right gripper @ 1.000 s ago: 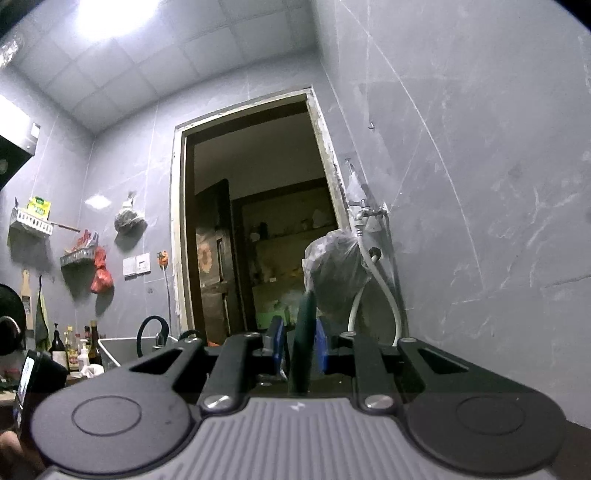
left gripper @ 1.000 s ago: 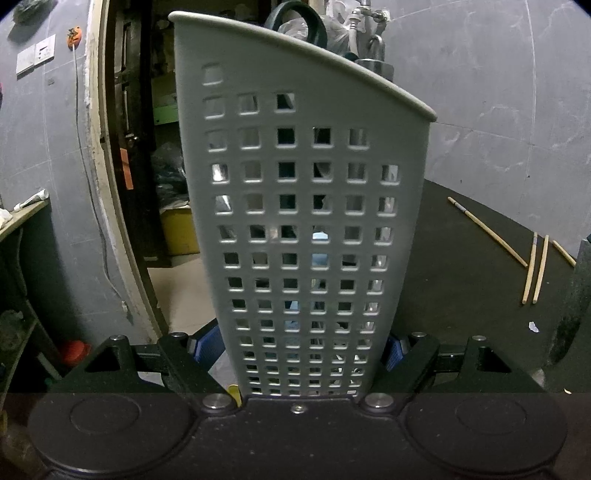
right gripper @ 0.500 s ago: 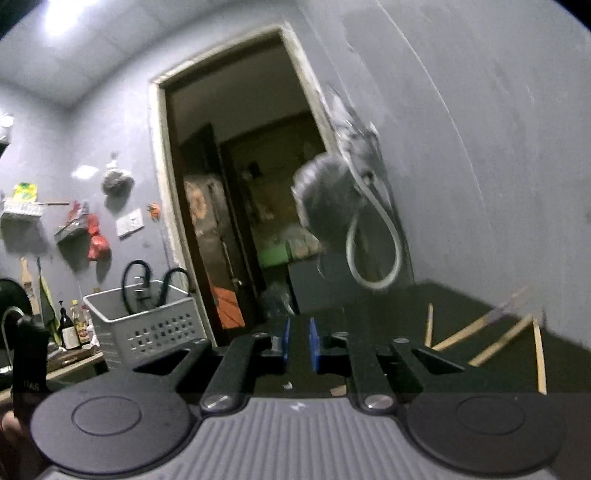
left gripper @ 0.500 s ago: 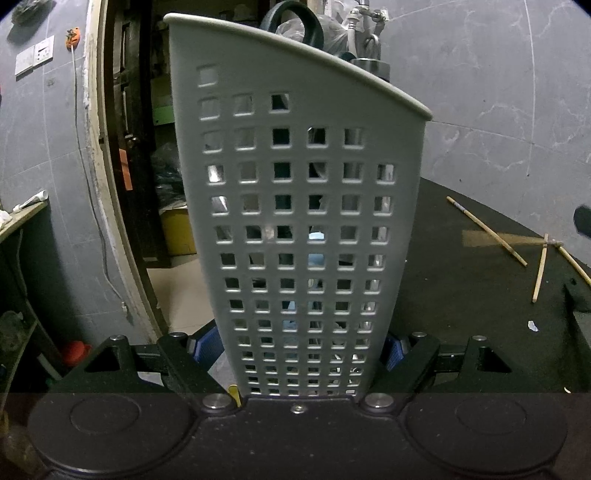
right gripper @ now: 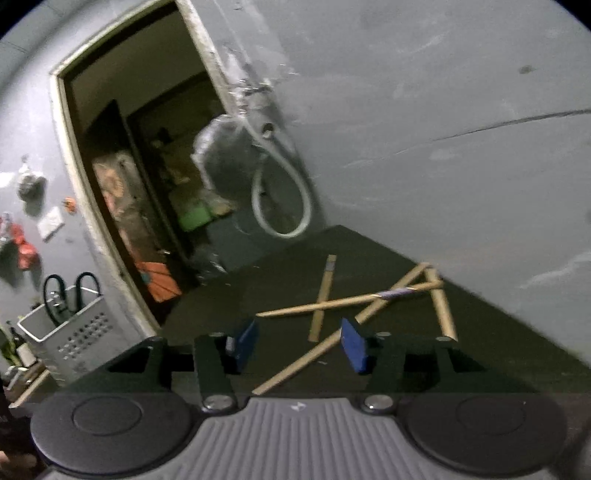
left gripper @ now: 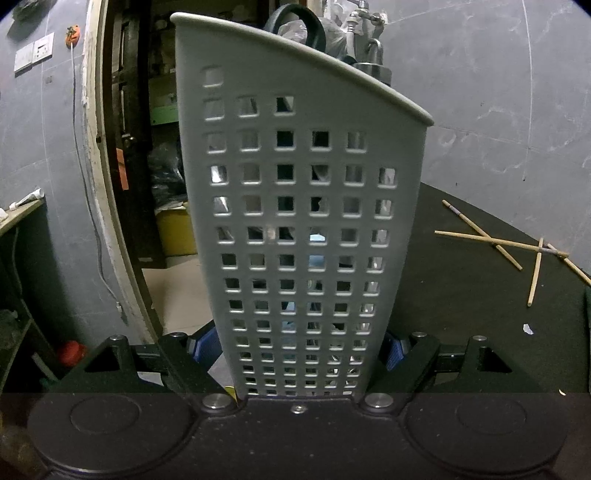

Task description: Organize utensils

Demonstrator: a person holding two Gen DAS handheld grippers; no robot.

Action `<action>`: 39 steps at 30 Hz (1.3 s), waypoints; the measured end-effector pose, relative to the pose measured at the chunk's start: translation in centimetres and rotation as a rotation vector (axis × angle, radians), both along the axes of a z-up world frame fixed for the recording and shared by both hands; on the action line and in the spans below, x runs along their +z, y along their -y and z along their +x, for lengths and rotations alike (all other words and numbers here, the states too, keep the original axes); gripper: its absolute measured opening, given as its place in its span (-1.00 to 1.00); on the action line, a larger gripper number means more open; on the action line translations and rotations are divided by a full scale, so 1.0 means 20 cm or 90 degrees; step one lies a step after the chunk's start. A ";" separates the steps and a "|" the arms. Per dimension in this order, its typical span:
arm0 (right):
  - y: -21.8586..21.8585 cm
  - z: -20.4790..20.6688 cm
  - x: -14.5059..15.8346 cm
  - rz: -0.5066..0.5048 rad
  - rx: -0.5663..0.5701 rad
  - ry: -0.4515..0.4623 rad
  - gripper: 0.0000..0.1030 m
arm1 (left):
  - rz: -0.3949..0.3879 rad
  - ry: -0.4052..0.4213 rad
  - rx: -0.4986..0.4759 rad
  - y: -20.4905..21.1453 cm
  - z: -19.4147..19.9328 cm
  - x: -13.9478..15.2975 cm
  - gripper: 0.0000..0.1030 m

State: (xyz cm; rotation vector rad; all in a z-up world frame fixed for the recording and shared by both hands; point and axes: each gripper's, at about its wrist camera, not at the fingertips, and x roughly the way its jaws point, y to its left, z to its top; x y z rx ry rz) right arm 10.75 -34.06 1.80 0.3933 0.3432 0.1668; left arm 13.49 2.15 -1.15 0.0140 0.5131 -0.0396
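A tall grey perforated utensil basket (left gripper: 303, 221) fills the left wrist view, and my left gripper (left gripper: 300, 350) is shut on its lower sides. Dark looped handles (left gripper: 295, 18) stick out of its top. The same basket (right gripper: 70, 332) shows at the far left of the right wrist view. Several wooden chopsticks (right gripper: 351, 301) lie crossed on the dark counter (right gripper: 480, 350); they also show as chopsticks (left gripper: 491, 240) at the right of the left wrist view. My right gripper (right gripper: 300, 343) hovers just over them with its jaws opening. One chopstick lies on the counter beneath the gap, and the pads do not press on it.
A grey tiled wall (right gripper: 443, 110) borders the counter on the right. A looped white hose (right gripper: 280, 206) and a bagged object hang by an open doorway (right gripper: 147, 166). A tap (left gripper: 365, 14) stands behind the basket. A small white scrap (left gripper: 528, 328) lies on the counter.
The right gripper swung down from facing the wall and doorway to the counter and its jaws opened. One more chopstick now lies across the others. The left gripper and basket stayed put.
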 end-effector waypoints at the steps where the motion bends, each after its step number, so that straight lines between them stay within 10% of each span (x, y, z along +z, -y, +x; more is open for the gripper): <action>1: 0.01 -0.02 0.00 -0.010 -0.015 -0.013 0.28 | 0.001 0.000 -0.001 0.00 0.00 0.00 0.63; 14: -0.21 0.17 -0.10 -0.166 -0.046 -0.151 0.30 | 0.001 -0.001 -0.002 0.00 0.00 0.00 0.63; 23: -0.34 0.16 -0.09 -0.243 0.016 -0.133 -0.57 | -0.004 -0.001 -0.003 -0.01 0.01 0.00 0.64; 39: -0.36 0.21 -0.05 -0.279 0.088 -0.167 -0.55 | -0.010 0.000 -0.001 -0.02 0.01 0.00 0.64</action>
